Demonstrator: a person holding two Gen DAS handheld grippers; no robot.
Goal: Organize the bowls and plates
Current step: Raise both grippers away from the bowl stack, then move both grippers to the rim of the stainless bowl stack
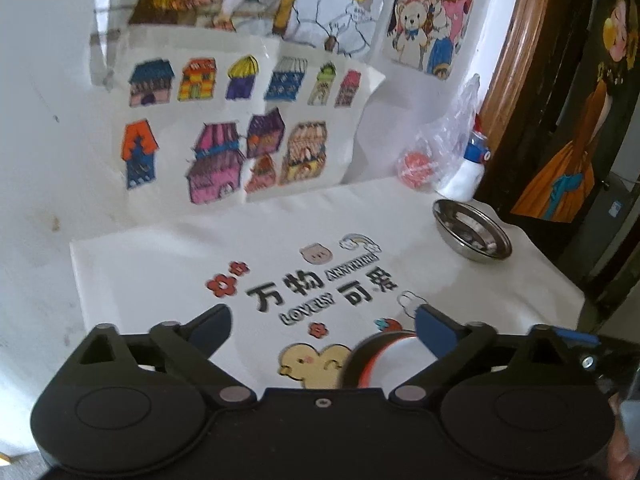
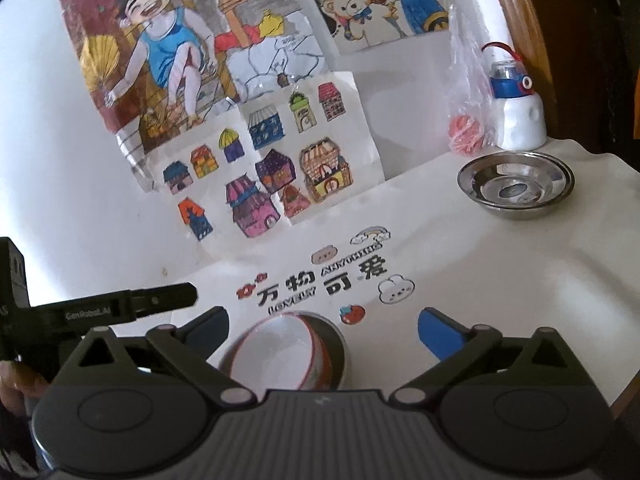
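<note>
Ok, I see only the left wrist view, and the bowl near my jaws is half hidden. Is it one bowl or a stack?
Observer: It looks like a stack. A white bowl with a red rim sits inside a darker bowl.
Operator: Does the other hand hold it?
Observer: No. The right gripper has its jaws wide open and grips nothing. The stack lies in front of it, nearer its left finger.
Operator: And the metal thing at the back right, is it single?
Observer: Probably not. The steel plate shows two rims, so it is likely two plates stacked.
</note>
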